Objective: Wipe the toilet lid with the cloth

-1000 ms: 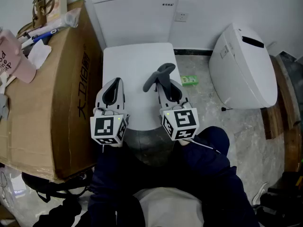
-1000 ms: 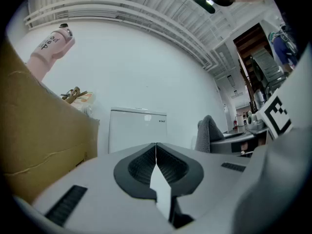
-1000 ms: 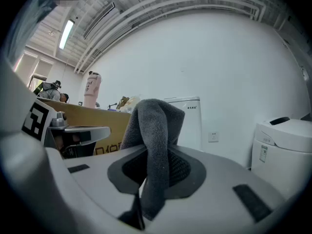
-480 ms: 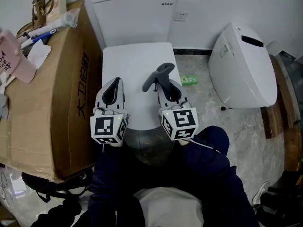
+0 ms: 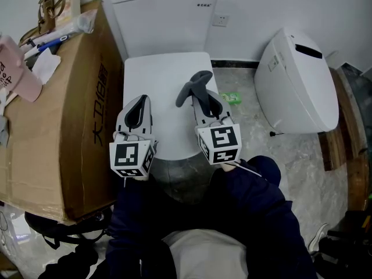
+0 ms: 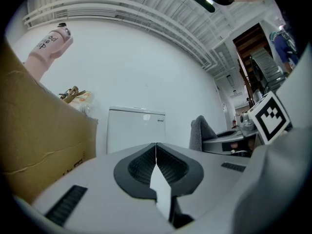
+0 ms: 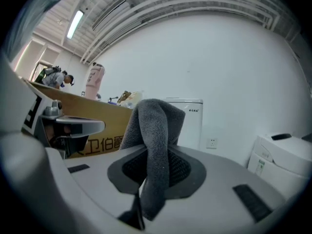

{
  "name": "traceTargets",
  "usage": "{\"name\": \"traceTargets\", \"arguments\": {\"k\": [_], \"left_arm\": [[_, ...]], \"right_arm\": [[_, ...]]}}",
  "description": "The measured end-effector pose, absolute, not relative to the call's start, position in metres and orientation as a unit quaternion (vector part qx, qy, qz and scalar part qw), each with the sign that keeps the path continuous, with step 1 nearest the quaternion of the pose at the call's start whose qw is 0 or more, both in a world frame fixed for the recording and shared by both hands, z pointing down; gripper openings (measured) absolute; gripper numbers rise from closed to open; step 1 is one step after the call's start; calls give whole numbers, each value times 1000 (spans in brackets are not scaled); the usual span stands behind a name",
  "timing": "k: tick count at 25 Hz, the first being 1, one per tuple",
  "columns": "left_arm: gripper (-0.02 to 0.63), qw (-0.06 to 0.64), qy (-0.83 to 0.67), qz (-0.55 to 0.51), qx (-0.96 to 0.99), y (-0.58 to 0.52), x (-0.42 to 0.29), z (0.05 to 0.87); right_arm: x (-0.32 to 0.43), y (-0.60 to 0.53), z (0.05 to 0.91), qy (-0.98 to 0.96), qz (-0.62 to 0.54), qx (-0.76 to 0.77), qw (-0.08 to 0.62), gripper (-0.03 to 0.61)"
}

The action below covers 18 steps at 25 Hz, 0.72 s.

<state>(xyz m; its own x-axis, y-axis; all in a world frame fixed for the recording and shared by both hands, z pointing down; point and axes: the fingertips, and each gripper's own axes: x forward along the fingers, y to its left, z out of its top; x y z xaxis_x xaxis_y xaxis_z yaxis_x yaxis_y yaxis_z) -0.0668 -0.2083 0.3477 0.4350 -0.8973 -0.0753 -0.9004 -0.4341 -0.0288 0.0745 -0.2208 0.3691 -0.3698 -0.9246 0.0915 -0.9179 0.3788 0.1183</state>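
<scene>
Carrying the cloth (image 5: 195,85) forward over the lid (image 5: 165,74).

Nearest, at the lid's near left edge and unmoved over the last second: left gripper (image 5: 138,110), pressed together on nothing. Beside it, nudged a little forward and inward since half a second ago: right gripper (image 5: 202,100), pinching a fold of the grey cloth, with the rest drooping over the jaw tips above the lid's right half. Cannot tell whether cloth and lid are touching. Judging by so small a shift: either the very start of a stroke or only positioning, with nearly all of the white lid not yet wiped. Next likely needed: lowering the cloth flat and sweeping toward the tank (image 5: 165,13). Further left, box (image 5: 64,97); further right, a second toilet (image 5: 296,80).
</scene>
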Motion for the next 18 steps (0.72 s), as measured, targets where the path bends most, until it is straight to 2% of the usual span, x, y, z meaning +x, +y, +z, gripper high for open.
{"name": "traceTargets", "arguments": {"k": [4, 12, 18], "left_arm": [[15, 29, 531, 25, -847, -208, -65, 348], [15, 29, 536, 23, -843, -207, -63, 346], [15, 27, 556, 20, -830, -212, -73, 346]], "right_arm": [[74, -245, 370, -833, -102, 524, 146, 66], [95, -343, 400, -751, -320, 426, 390, 66], [115, -417, 428, -695, -379, 345, 504, 66]]}}
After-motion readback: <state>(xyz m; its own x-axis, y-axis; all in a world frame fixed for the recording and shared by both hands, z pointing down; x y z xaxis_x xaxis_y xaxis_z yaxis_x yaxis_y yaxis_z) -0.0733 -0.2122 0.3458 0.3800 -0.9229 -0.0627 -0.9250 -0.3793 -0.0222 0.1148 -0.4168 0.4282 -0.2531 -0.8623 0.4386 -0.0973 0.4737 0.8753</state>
